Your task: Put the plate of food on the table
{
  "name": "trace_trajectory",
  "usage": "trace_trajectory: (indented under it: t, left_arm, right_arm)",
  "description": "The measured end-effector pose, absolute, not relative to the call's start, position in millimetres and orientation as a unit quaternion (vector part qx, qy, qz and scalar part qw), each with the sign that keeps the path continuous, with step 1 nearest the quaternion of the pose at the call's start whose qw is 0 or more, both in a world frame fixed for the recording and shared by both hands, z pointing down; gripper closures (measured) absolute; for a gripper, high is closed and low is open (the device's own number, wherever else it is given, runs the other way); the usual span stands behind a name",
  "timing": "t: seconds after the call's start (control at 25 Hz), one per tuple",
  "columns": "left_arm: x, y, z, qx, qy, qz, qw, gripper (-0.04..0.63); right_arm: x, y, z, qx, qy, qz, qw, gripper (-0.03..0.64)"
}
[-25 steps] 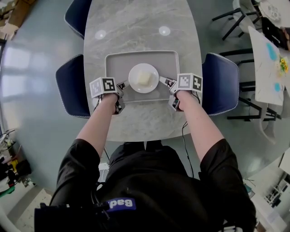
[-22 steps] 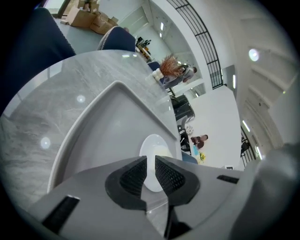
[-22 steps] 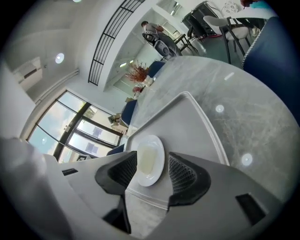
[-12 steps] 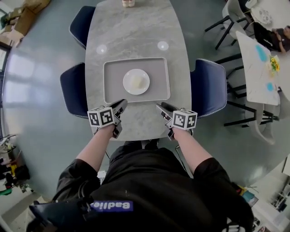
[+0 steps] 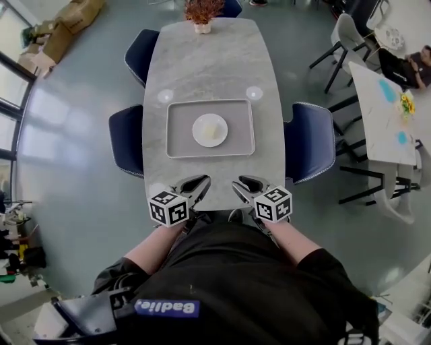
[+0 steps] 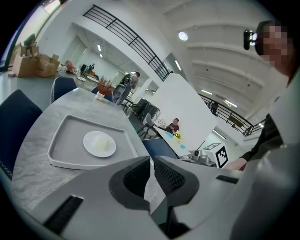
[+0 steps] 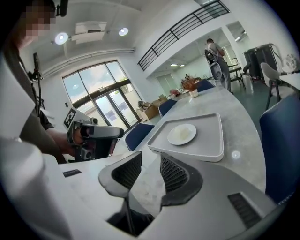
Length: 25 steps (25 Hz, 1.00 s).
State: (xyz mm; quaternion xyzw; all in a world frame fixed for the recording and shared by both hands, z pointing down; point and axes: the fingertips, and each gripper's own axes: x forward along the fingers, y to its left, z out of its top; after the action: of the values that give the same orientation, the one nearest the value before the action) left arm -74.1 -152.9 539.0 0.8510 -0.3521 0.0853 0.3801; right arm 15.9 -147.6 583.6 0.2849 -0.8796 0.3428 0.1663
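Observation:
A white plate (image 5: pixel 209 130) with a pale piece of food sits in the middle of a grey tray (image 5: pixel 176 128) on the marble table (image 5: pixel 202 60). Both grippers hang at the table's near edge, well short of the tray and touching nothing. My left gripper (image 5: pixel 200 182) has its jaws together and empty. My right gripper (image 5: pixel 242 183) is closing, a gap still between its pads and nothing in it. The left gripper view shows the plate (image 6: pixel 99 143) beyond the left gripper (image 6: pixel 152 159). The right gripper view shows the plate (image 7: pixel 182 134) past the right gripper (image 7: pixel 151 153).
Blue chairs stand at the table's left (image 5: pixel 126 138) and right (image 5: pixel 311 141). A potted plant (image 5: pixel 202 12) sits at the far end. Another table (image 5: pixel 390 114) with chairs is to the right, and cardboard boxes (image 5: pixel 71 17) lie at the top left.
Both grippers have drawn back from the tray's near corners to the table's near edge. The tray and plate stay on the table.

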Motion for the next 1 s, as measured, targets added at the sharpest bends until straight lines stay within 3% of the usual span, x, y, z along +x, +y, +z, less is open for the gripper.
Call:
trace_trajectory:
  t: [0.08, 0.36, 0.52, 1.0]
  left_arm:
    - [-67, -143, 525, 0.861, -0.345, 0.08, 0.365, 0.586]
    - [-56, -124, 466, 0.9, -0.327, 0.075, 0.28, 0.586]
    - [-53, -113, 455, 0.913, -0.319, 0.079, 0.241, 0.586]
    - [-44, -95, 463, 0.92, -0.295, 0.086, 0.241, 0.586]
  right_arm:
    - [11, -144, 571, 0.276, -0.892, 0.314, 0.17, 0.503]
    - [-4, -131, 516, 0.25, -0.921, 0.253, 0.157, 0.597]
    - [-16, -120, 489, 0.24, -0.935, 0.218, 0.142, 0.604]
    - [-16, -100, 491, 0.243, -0.94, 0.204, 0.127, 0.606]
